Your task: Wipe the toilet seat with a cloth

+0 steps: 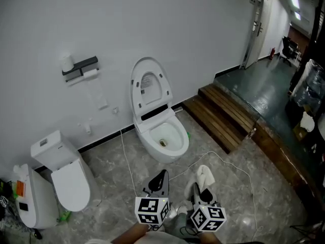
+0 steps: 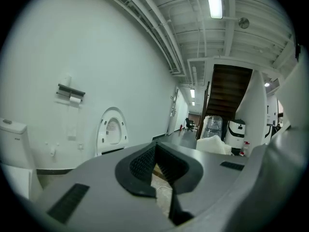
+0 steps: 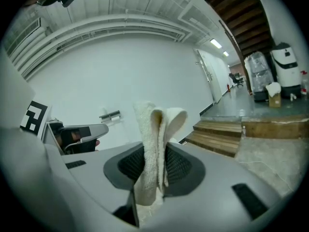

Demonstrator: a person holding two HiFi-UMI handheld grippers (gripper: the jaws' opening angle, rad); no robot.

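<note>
A white toilet [image 1: 161, 136] stands against the wall with its lid [image 1: 149, 88] raised upright; the same lid [image 2: 111, 131] shows in the left gripper view. Both grippers hover low in the head view, well short of the bowl. My left gripper [image 1: 160, 177] is shut with nothing between its jaws [image 2: 155, 164]. My right gripper [image 1: 204, 188] is shut on a folded white cloth [image 3: 155, 149], which sticks up past the jaws; the cloth [image 1: 205, 175] also shows in the head view.
A second toilet [image 1: 63, 177] with its lid down stands at the left. A paper holder [image 1: 80, 70] hangs on the wall. Wooden steps [image 1: 223, 114] rise at the right. A white cable [image 1: 223, 162] lies on the marble floor.
</note>
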